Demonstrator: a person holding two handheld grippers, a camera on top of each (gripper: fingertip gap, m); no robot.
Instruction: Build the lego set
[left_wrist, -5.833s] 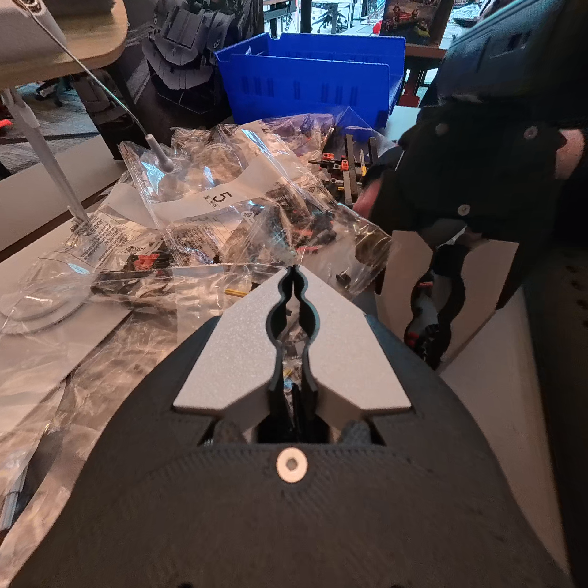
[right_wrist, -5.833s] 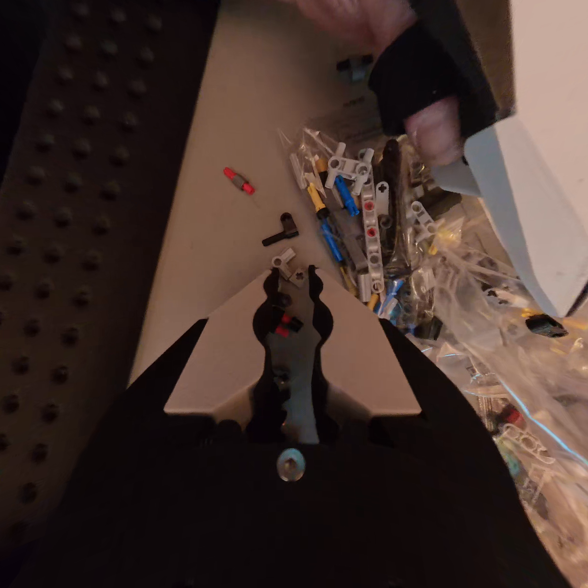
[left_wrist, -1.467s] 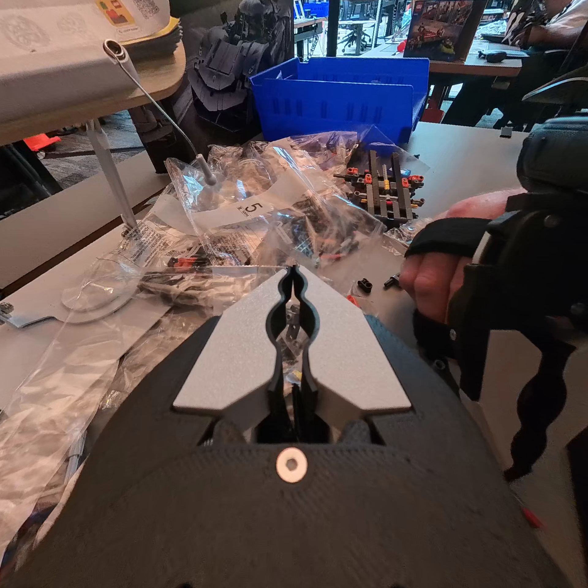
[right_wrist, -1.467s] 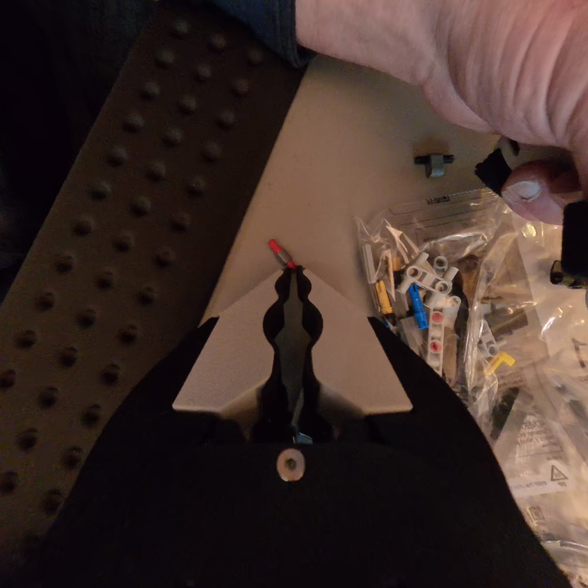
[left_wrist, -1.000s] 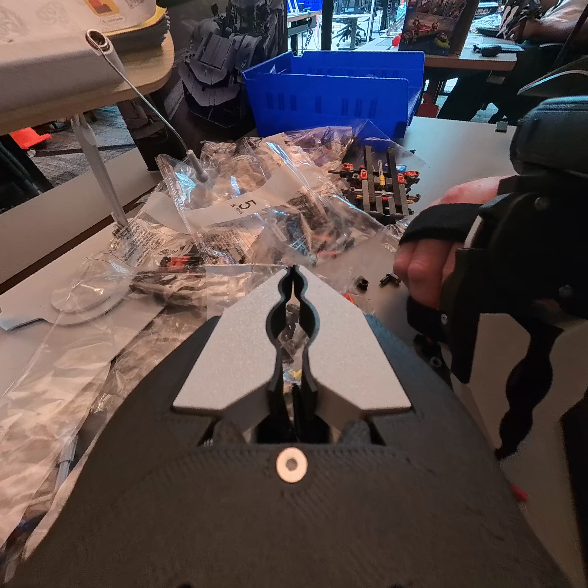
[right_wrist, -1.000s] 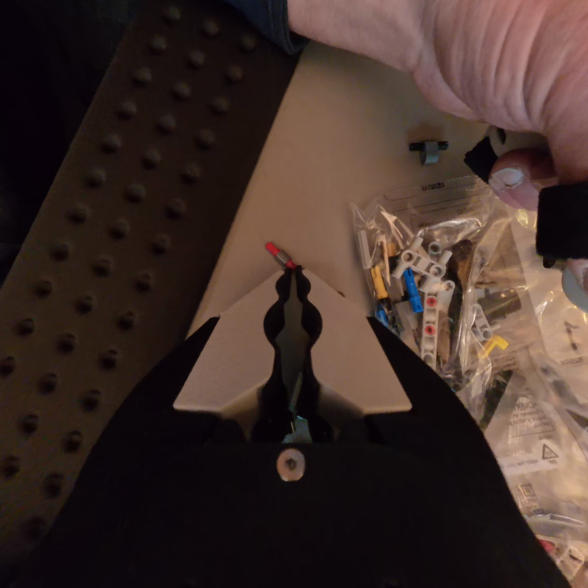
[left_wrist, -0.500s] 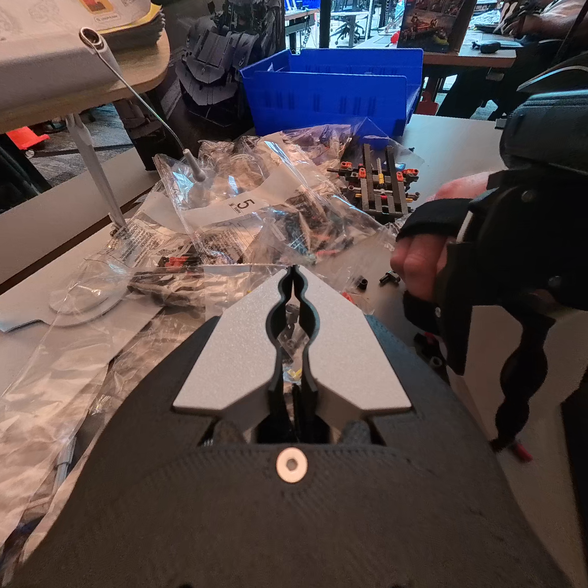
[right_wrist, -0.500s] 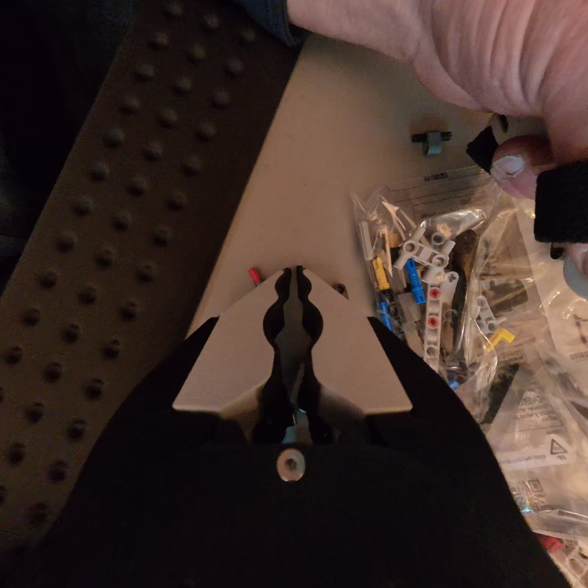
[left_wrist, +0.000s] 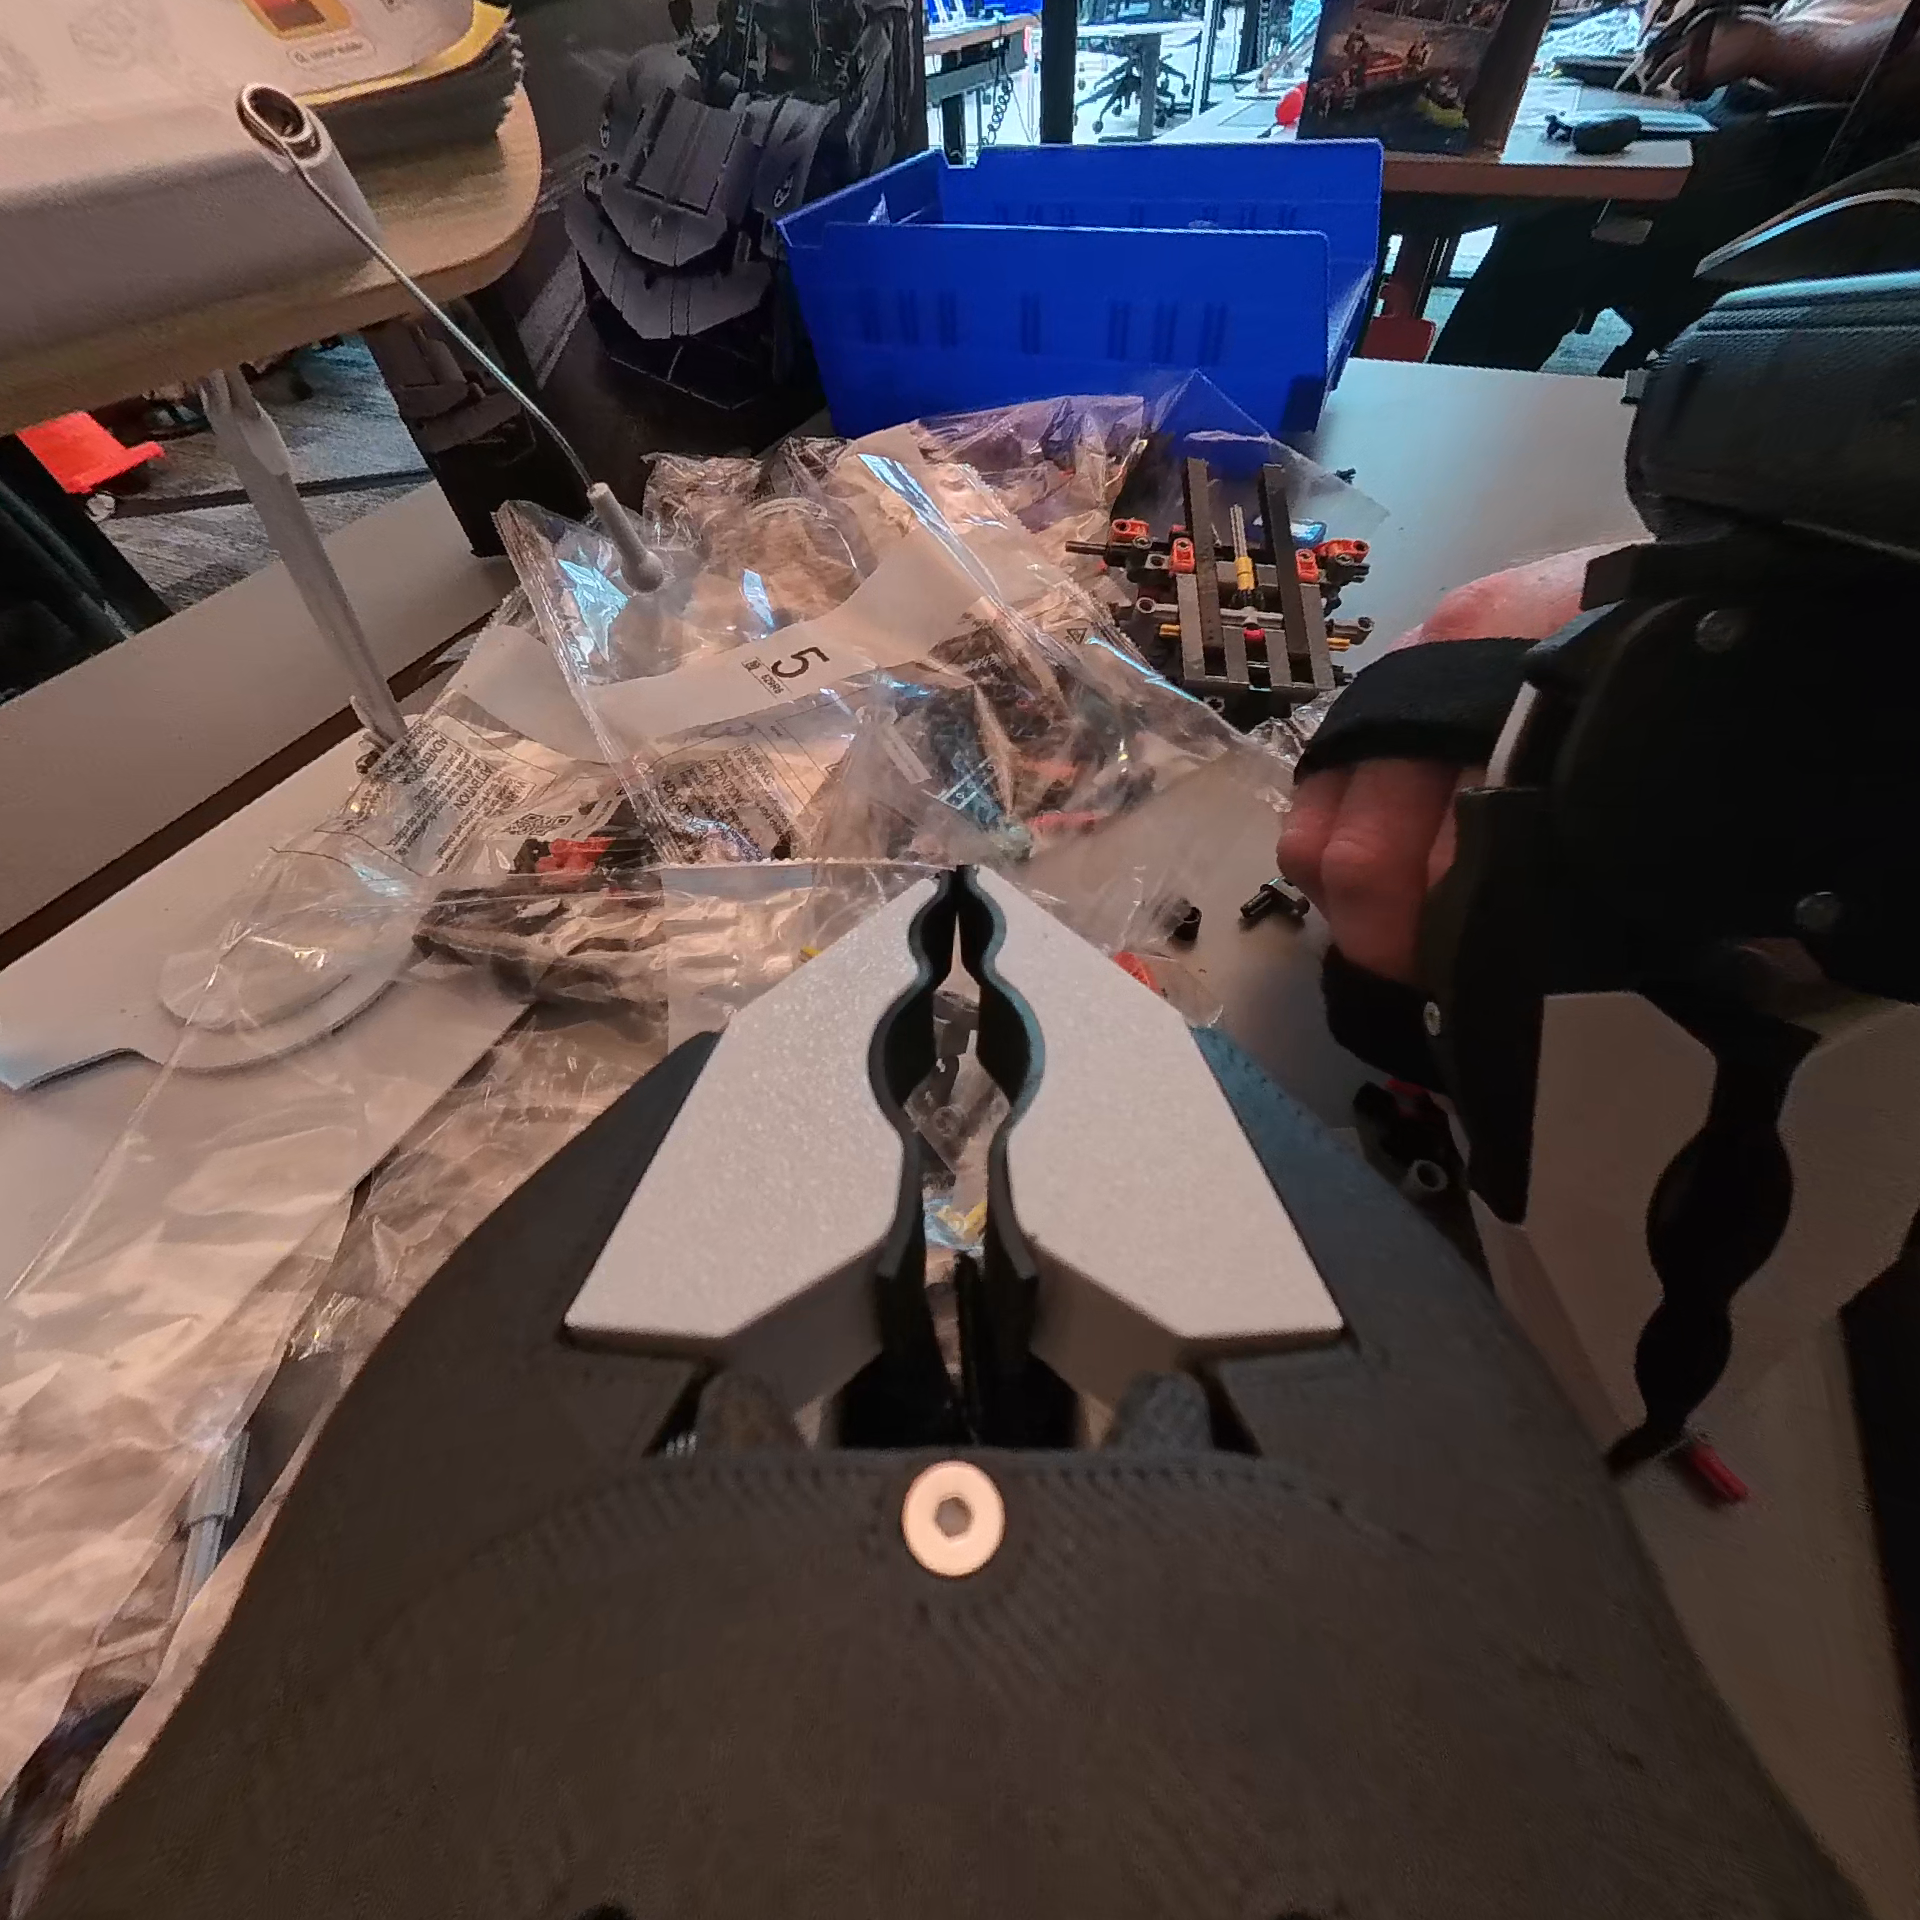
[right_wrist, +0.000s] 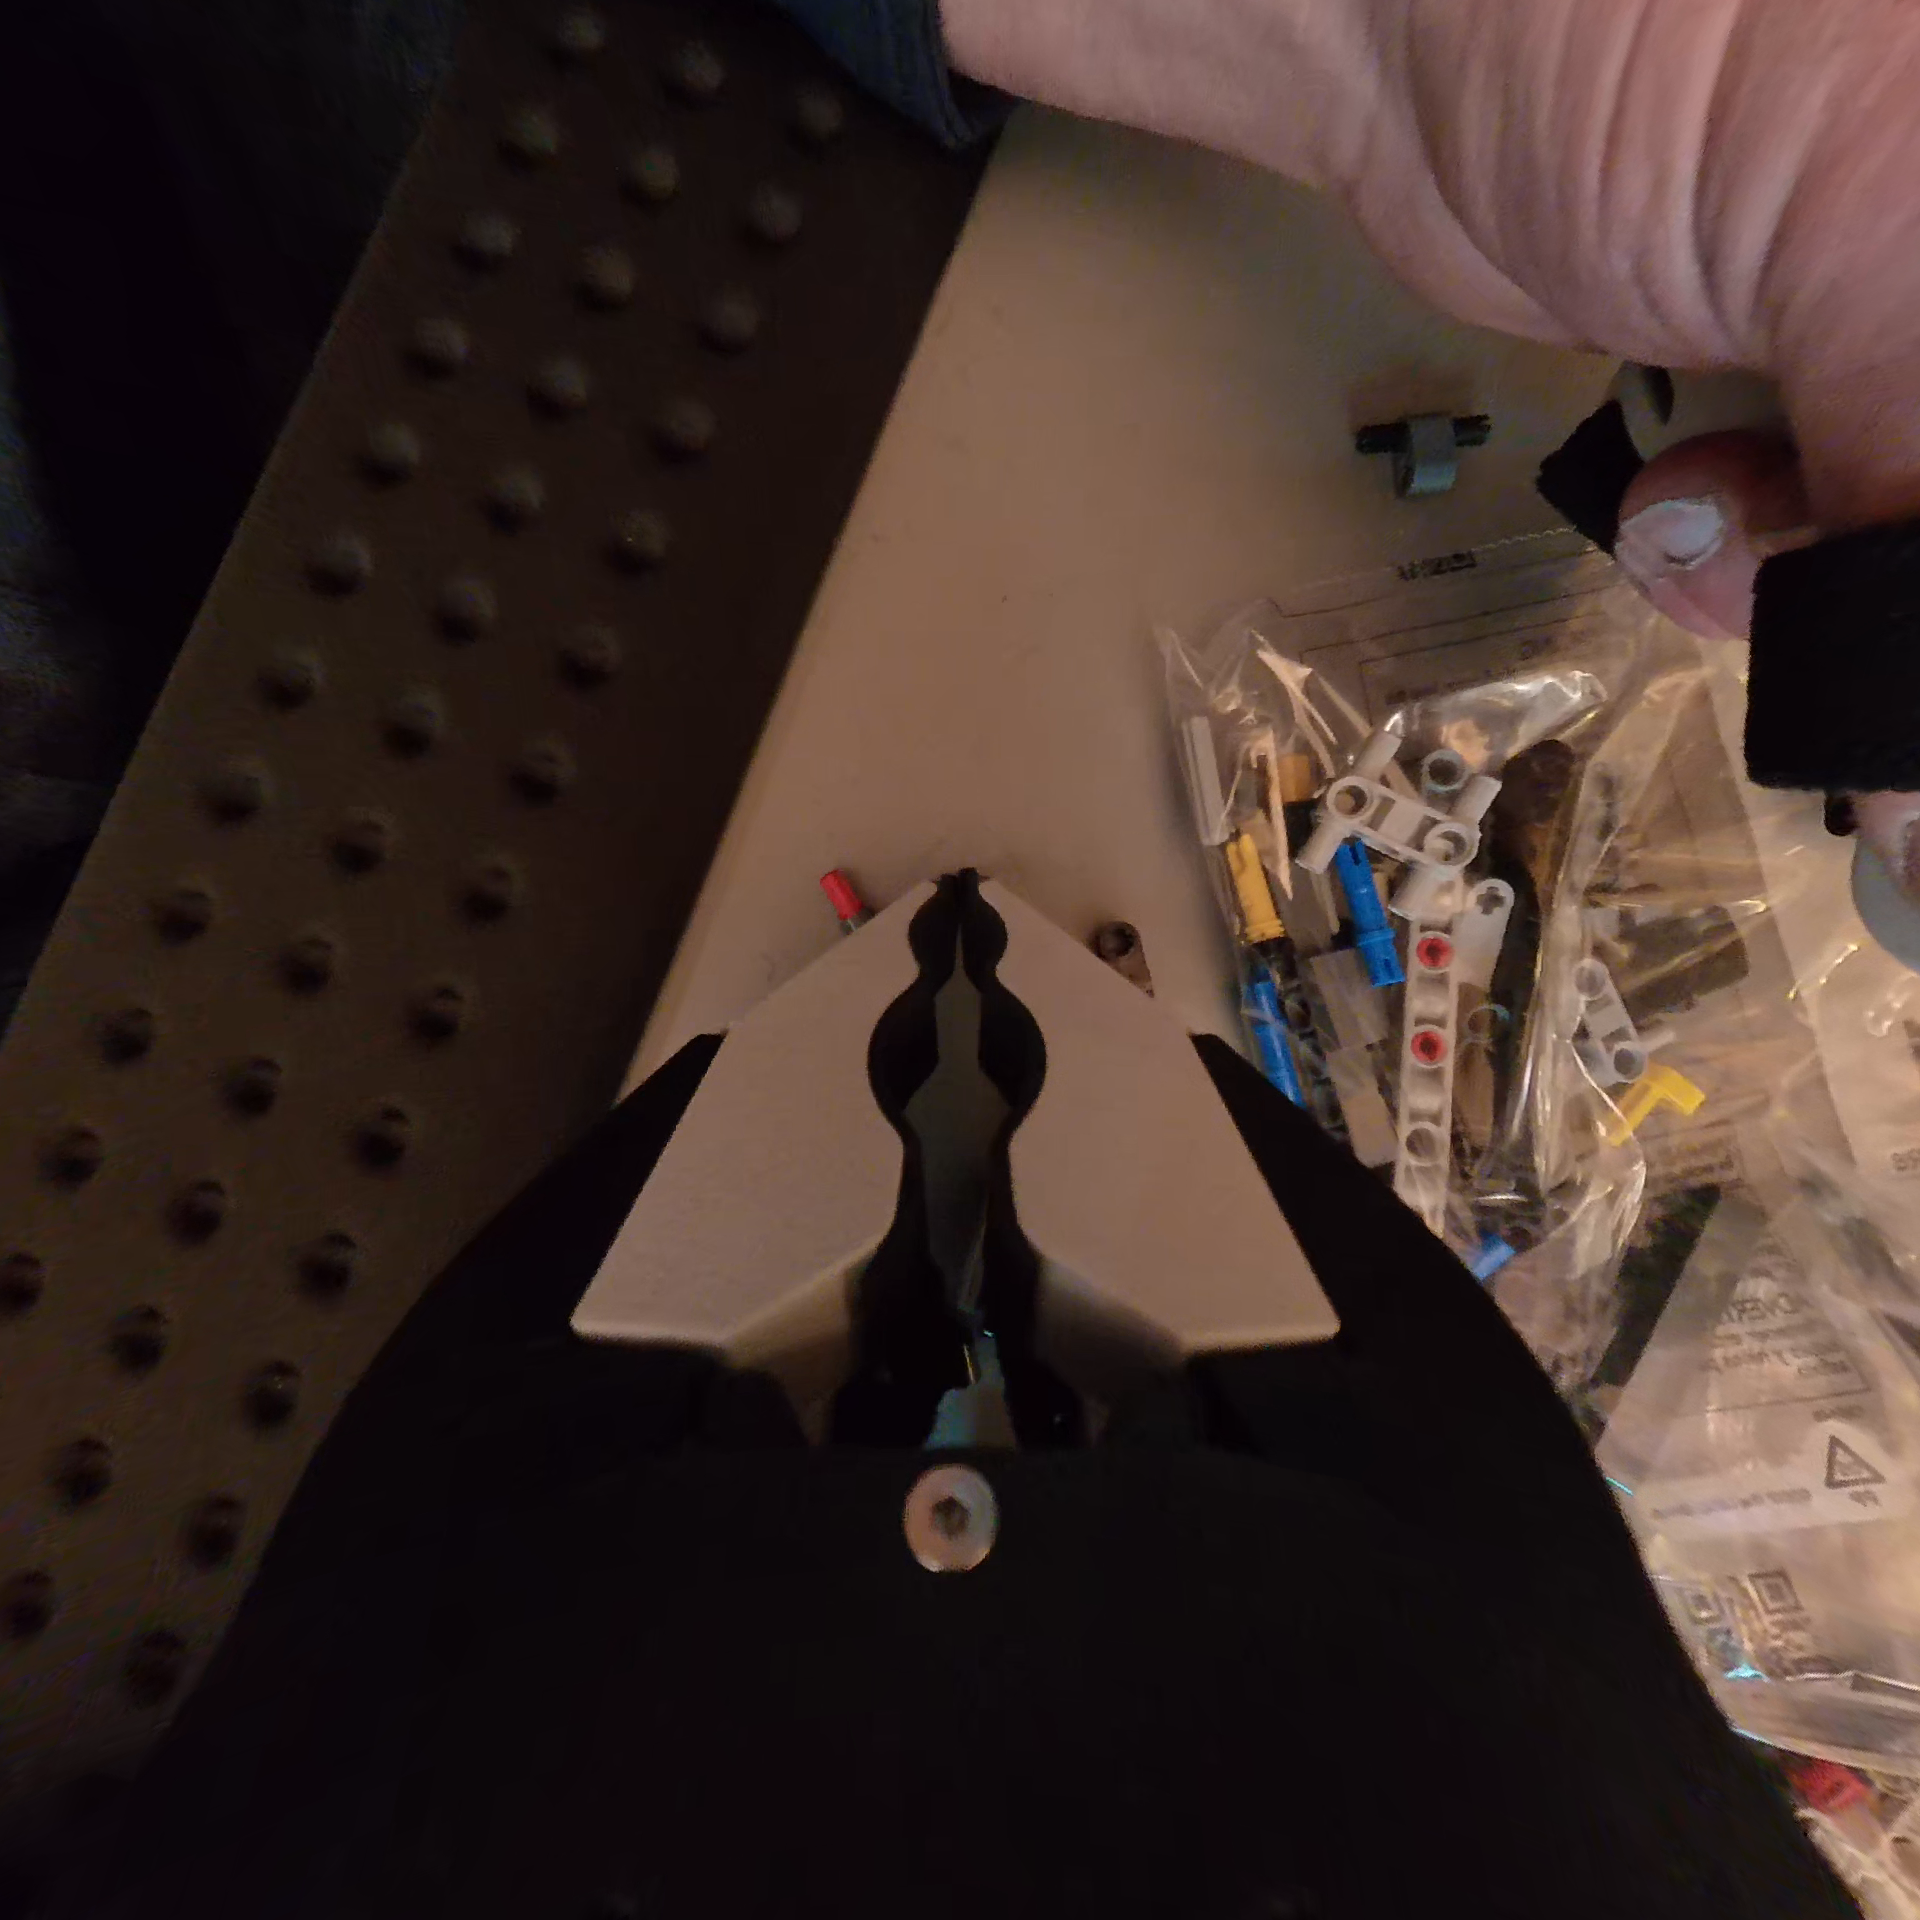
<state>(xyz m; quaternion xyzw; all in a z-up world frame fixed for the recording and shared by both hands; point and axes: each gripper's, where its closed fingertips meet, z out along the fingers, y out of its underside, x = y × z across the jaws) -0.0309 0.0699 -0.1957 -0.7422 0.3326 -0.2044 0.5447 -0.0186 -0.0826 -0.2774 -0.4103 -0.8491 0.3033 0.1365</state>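
My left gripper (left_wrist: 958, 883) is shut and empty, held over a pile of clear plastic bags of Lego parts (left_wrist: 831, 727). A partly built dark Lego frame with orange and red connectors (left_wrist: 1236, 592) lies on the table beyond the bags. My right gripper (right_wrist: 966, 883) is shut, its tips down at the table. A small red-and-grey pin (right_wrist: 836, 902) lies just left of its tips, partly hidden by the left finger and not held. In the left wrist view the right gripper (left_wrist: 1636, 1449) points down with the red pin (left_wrist: 1709, 1470) beside its tip.
A clear bag of small grey, blue and yellow parts (right_wrist: 1455, 935) lies right of the right gripper. A loose grey-and-black connector (right_wrist: 1421, 442) and a small dark round piece (right_wrist: 1117, 940) lie on the table. A dark studded mat (right_wrist: 416, 623) runs along the left. Blue bins (left_wrist: 1070, 281) stand behind. The gap from one gripper's tips to the other's is roughly 15 cm.
The right gripper has shifted forward over the table, so the red pin, earlier just beyond its tips, now lies to their left. The left gripper has barely moved.
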